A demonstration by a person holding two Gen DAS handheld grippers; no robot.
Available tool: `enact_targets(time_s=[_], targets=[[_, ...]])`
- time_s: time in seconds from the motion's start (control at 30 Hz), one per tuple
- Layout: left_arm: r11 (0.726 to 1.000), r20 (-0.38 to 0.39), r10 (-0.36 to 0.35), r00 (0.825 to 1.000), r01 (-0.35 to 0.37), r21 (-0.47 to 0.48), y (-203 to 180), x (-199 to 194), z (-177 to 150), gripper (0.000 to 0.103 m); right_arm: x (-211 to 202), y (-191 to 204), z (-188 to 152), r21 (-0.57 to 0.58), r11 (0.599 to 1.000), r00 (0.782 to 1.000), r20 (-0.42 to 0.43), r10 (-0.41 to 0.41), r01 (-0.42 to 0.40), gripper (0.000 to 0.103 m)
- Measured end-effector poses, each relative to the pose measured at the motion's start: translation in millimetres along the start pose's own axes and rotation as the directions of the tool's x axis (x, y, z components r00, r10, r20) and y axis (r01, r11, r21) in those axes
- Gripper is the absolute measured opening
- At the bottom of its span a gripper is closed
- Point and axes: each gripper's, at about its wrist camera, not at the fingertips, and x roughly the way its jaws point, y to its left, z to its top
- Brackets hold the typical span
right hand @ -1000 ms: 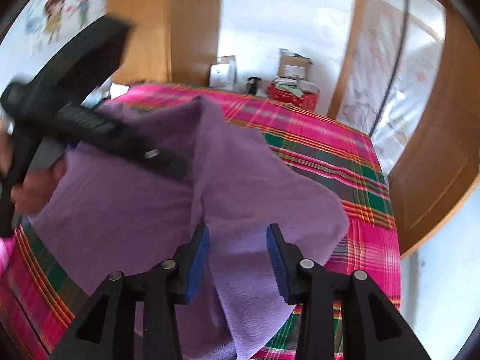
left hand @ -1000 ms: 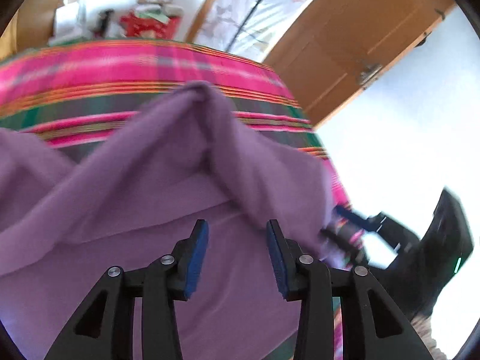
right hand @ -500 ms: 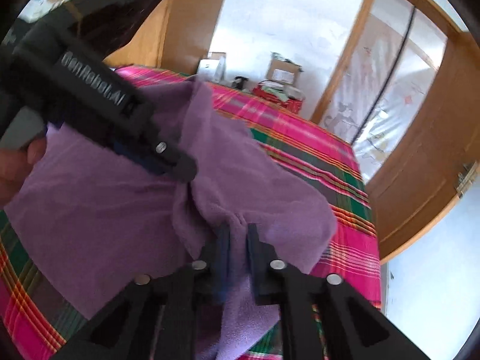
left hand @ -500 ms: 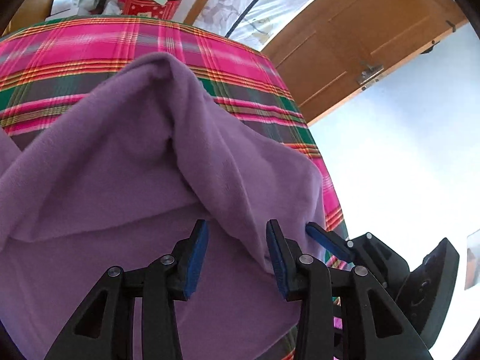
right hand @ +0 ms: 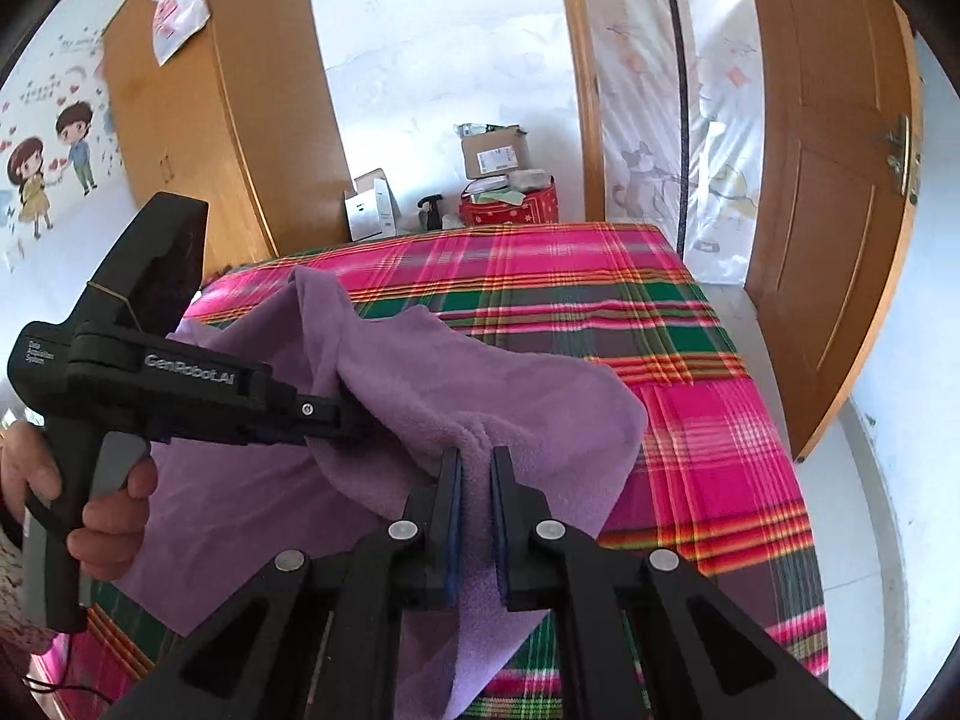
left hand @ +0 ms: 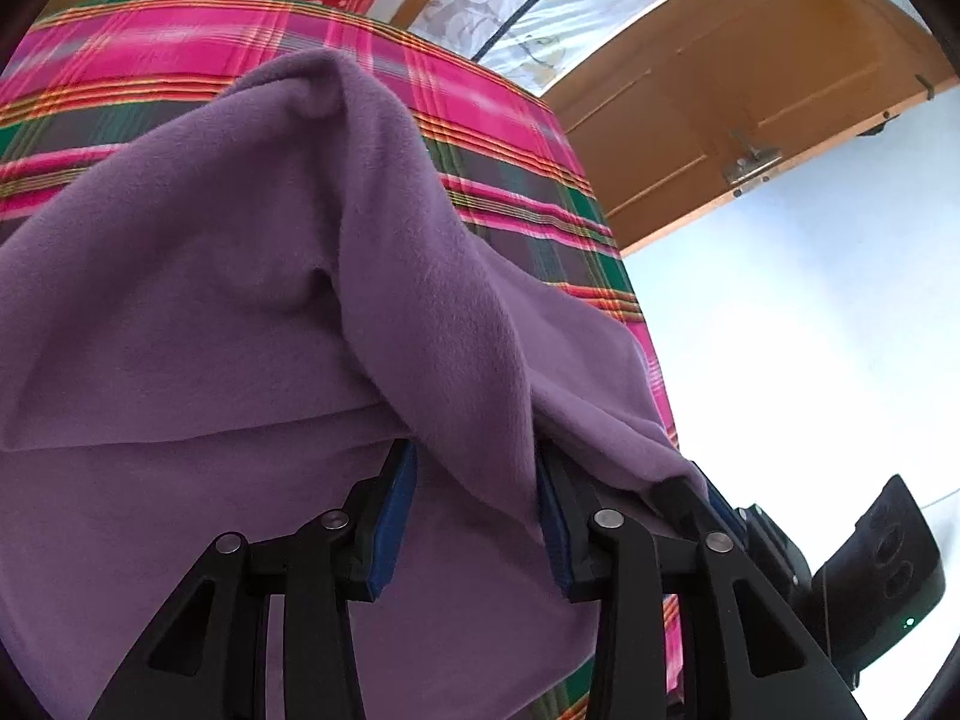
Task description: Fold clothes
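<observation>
Plaid bedspread [right hand: 690,396] underneath. Purple fleece garment [left hand: 252,276]: soft, light, drapey. Right gripper [right hand: 475,462] pinches bunched edge; left gripper [left hand: 474,474] gapes, fold between jaws.

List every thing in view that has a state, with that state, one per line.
Left tongs: open, a hanging fold of cloth between the pads, not pinched.
Right tongs: shut on the cloth.
Cloth: purple, bunched and partly lifted off the bed.
Bed: covered by a plaid sheet, cloth partly on it.
Door: open.
Box: on a red tin, flaps open.
</observation>
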Motion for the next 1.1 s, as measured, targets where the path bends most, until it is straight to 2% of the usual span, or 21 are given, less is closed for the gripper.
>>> enact_targets(time_s=[0.07,0.17,0.27,0.43,0.57,0.7,0.97,1.1], targets=[[1.0,0.005,0.008,1.0,-0.008,0.011,-3.2,0.8,1.3,0.021,0.7,-3.6,0.0,0.012,1.0,1.0,0.0,0.003,-0.003,0.009],[1.0,0.037,0.009,0.999,-0.01,0.016,-4.3,-6.5,2.1,0.009,-1.8,-8.4,-3.8,0.035,0.999,1.0,0.003,0.006,-0.006,0.009],[1.0,0.073,0.009,0.997,-0.01,0.02,-4.9,-14.9,2.7,0.006,-5.0,-10.9,-6.3,0.046,0.999,1.0,0.009,0.008,-0.009,0.009],[1.0,0.123,0.01,0.992,-0.012,0.02,-5.5,-27.3,5.7,0.006,-12.7,-16.8,-7.9,0.083,0.996,0.999,0.03,0.033,-0.035,0.009],[1.0,0.144,0.015,0.989,-0.017,0.016,-5.9,-27.2,11.3,0.006,-21.4,-24.6,-9.7,0.117,0.993,0.998,0.066,0.023,-0.03,0.006],[1.0,0.165,0.02,0.986,-0.022,0.012,-6.4,-27.1,16.9,0.006,-23.2,-27.8,-14.7,0.12,0.992,0.998,0.055,-0.036,0.029,0.005],[0.999,0.215,0.027,0.976,-0.031,0.015,-6.7,-40.9,25.0,0.006,-32.5,-34.8,-39.7,0.134,0.987,0.996,-0.004,-0.095,0.094,0.004],[0.999,0.236,0.041,0.971,-0.046,0.016,-7.7,-40.6,31.3,0.006,-49.7,-43.8,-49.2,0.17,0.979,0.993,0.008,-0.117,0.114,0.004]])
